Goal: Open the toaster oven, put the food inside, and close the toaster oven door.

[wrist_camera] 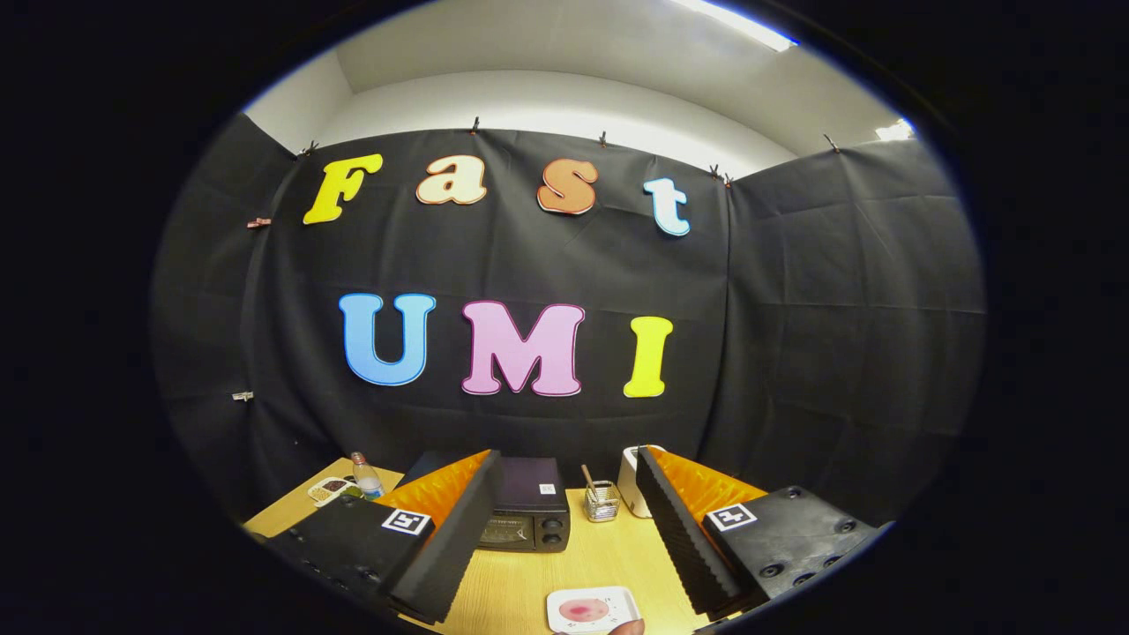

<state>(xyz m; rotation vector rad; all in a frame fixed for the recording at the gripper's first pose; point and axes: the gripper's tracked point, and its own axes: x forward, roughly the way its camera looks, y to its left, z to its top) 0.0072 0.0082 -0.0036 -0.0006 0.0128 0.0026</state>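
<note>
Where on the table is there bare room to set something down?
The widest bare patch of table lies between the open gripper fingers, bordered by the toaster oven, the small glass jar and the near plate. It is crowded beyond the left finger, where a bottle stands by a dish.
</note>
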